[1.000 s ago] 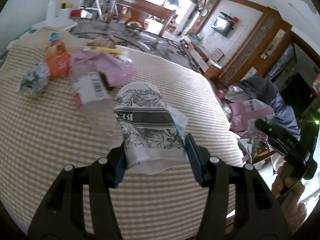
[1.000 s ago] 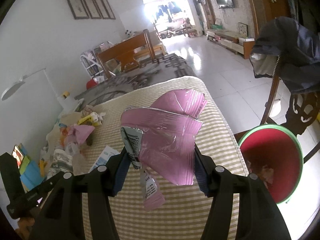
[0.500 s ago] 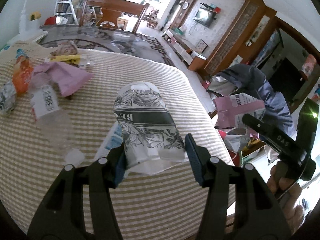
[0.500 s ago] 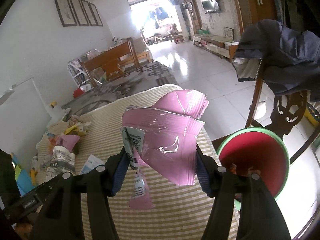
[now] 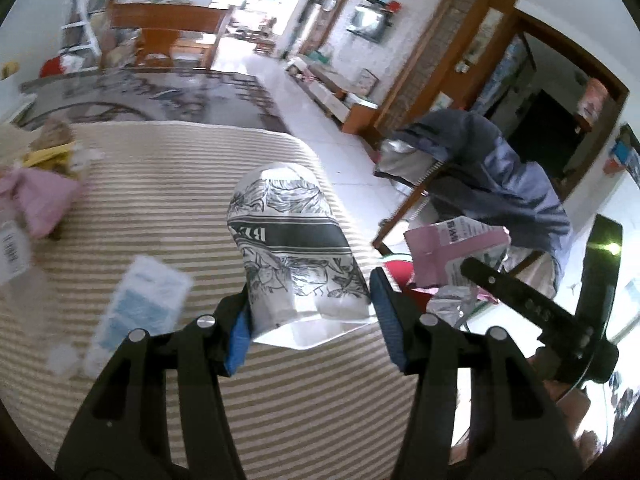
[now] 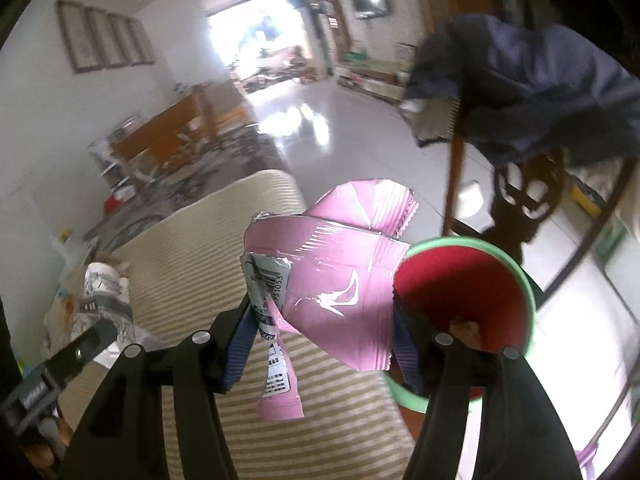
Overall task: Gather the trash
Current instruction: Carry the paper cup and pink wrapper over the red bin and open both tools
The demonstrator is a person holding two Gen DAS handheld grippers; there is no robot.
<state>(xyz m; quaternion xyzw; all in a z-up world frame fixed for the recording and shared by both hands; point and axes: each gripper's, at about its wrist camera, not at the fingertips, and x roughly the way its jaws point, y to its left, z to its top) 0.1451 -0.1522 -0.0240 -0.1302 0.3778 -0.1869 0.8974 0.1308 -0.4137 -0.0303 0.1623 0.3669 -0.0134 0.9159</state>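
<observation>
My left gripper [image 5: 308, 312] is shut on a white paper cup with a black floral print [image 5: 292, 248], held over the striped tablecloth [image 5: 180, 184] near its right edge. My right gripper [image 6: 320, 332] is shut on a crumpled pink foil wrapper [image 6: 340, 280] with a barcode label hanging from it. It hovers at the table's corner, just left of a red bin with a green rim [image 6: 460, 280]. In the left wrist view the pink wrapper [image 5: 448, 244] and a slice of the red bin [image 5: 394, 274] show to the right. The cup [image 6: 106, 292] shows at the left of the right wrist view.
A blue-and-white packet [image 5: 144, 304], another pink wrapper [image 5: 36, 200], yellow scraps [image 5: 52, 152] and a clear bottle [image 5: 12, 248] lie on the table's left part. A dark blue jacket [image 6: 540, 92] hangs over a wooden chair behind the bin. White tiled floor [image 6: 340, 128] lies beyond.
Both grippers have swung right toward the table's edge with their loads. The litter on the table has slid left in view, and the red bin now sits closer to the right gripper.
</observation>
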